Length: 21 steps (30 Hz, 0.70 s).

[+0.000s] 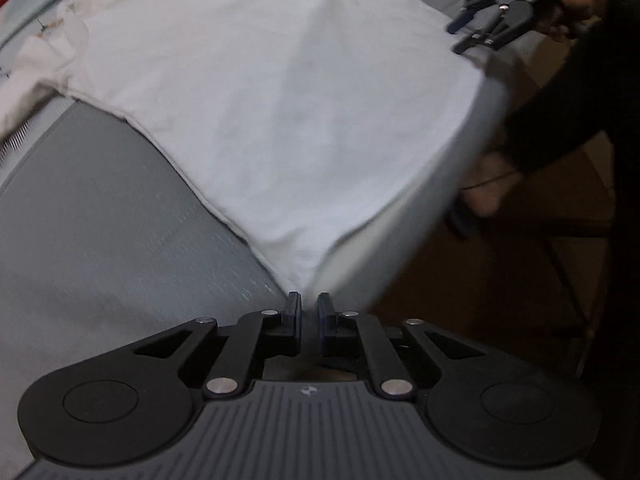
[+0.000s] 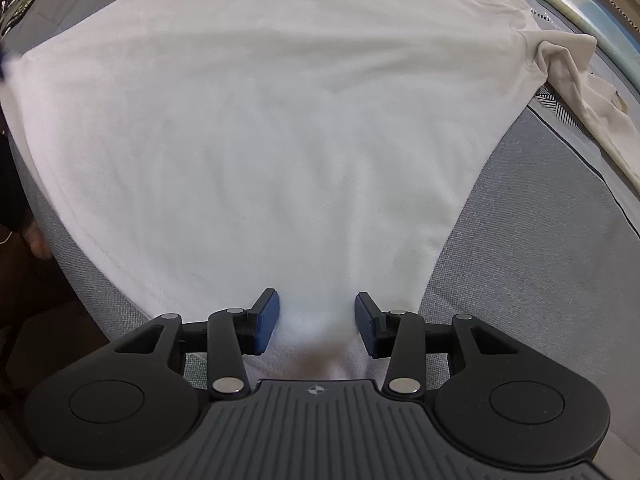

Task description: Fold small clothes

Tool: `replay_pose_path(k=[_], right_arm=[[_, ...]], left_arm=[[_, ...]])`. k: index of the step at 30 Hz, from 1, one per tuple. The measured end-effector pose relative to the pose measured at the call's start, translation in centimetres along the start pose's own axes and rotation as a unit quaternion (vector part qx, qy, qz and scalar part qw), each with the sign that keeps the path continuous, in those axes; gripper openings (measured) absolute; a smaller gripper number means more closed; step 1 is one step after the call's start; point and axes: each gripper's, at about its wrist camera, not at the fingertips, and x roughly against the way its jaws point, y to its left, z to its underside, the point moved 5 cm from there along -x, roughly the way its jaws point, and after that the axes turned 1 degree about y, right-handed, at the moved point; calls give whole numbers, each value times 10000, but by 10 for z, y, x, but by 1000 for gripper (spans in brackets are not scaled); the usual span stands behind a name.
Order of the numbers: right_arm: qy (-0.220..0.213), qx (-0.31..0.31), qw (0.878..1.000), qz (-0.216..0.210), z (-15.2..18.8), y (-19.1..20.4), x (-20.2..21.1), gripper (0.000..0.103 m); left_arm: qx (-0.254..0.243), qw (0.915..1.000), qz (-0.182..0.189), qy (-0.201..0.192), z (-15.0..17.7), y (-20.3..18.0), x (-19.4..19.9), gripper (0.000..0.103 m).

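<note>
A white T-shirt (image 1: pixel 260 92) lies spread flat on a grey fabric surface (image 1: pixel 100 220). In the left wrist view its near hem corner tapers into the narrow gap of my left gripper (image 1: pixel 309 300), whose pads are closed on the cloth at the surface's edge. My right gripper (image 1: pixel 454 39) is at the far hem corner, held by a hand. In the right wrist view the T-shirt (image 2: pixel 280 120) fills the frame, and my right gripper (image 2: pixel 316 308) points down over the hem. Its blue pads (image 2: pixel 266 326) stand apart with cloth between them.
The grey surface drops off along the hem side, with dark floor (image 1: pixel 500 280) beyond. A person's dark sleeve (image 1: pixel 560 120) reaches across at the right. The shirt's crumpled sleeve (image 2: pixel 580 92) lies toward the far side, near a striped seam (image 2: pixel 556 108).
</note>
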Motion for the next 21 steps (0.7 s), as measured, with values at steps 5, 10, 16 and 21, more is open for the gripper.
replay_pose_path(k=[5,10,16,21], right_arm=[[19,-5,10000,6,1,0,1,45],[52,34,10000,63,-1,3,0,45],[64,-22,10000,58,-1,4,1,45],[-499,-566,9970,-179,-16,-10,24,45]], left_arm=[[571,9954,170,-755,-15,9,21,25],[473,9982,-227,-278,-34,9,-20,25],[58,9977,-587,329,-34,1,-41,25],[838,9915,-588,-804,-54,24,2,38]])
